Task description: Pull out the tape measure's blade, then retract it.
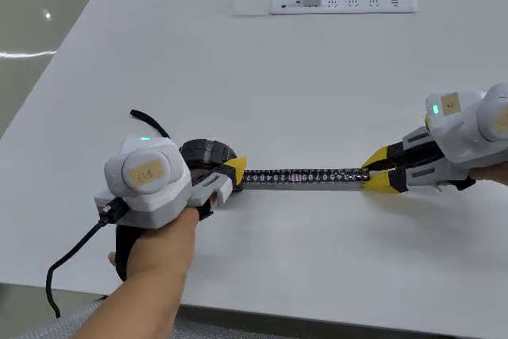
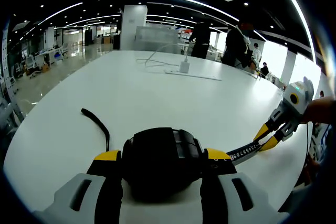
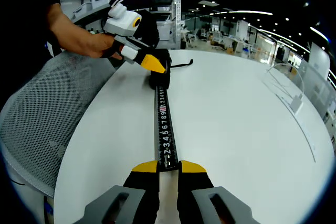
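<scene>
The tape measure case rests on the tabletop at 8 o'clock, clamped between the left gripper's jaws as an anchor. Its blade runs toward 3 o'clock, tip pinched in the right gripper's nearly closed jaws, likely keeping it taut

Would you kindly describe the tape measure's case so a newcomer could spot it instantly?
On the white table, find the left gripper near the front edge. The tape measure case is the round black body in its jaws, the only thing with a numbered blade running out.
</scene>
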